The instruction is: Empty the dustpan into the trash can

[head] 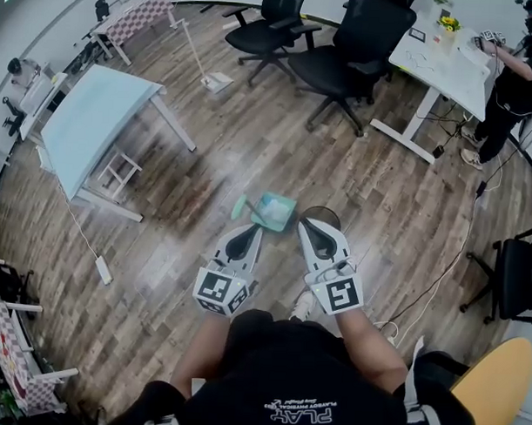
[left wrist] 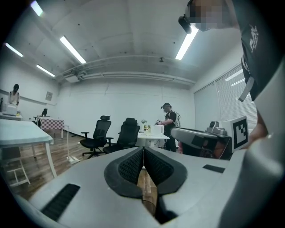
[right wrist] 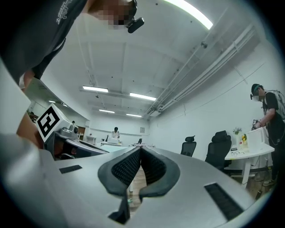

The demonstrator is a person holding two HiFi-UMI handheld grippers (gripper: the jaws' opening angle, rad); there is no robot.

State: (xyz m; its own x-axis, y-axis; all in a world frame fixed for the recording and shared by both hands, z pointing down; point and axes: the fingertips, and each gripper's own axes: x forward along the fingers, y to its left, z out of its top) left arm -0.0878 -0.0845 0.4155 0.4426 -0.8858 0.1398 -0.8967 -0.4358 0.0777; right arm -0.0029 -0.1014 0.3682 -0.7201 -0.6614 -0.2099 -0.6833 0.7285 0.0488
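Observation:
A teal dustpan (head: 275,213) lies on the wood floor just ahead of me, its green handle (head: 239,206) pointing left. Right beside it stands a dark round rim (head: 322,215), apparently the trash can, mostly hidden behind my right gripper. My left gripper (head: 250,232) hovers just short of the dustpan's near left side; its jaws are shut and empty (left wrist: 143,156). My right gripper (head: 306,224) hangs over the can's near edge, jaws likewise closed with nothing between them (right wrist: 140,153). Neither gripper touches the dustpan.
A light blue table (head: 95,123) stands at the left. Black office chairs (head: 341,53) and a white desk (head: 437,61) are at the back, with a person (head: 514,85) beside it. A long-handled floor tool (head: 206,70) stands behind. A power strip (head: 103,269) and cables lie on the floor.

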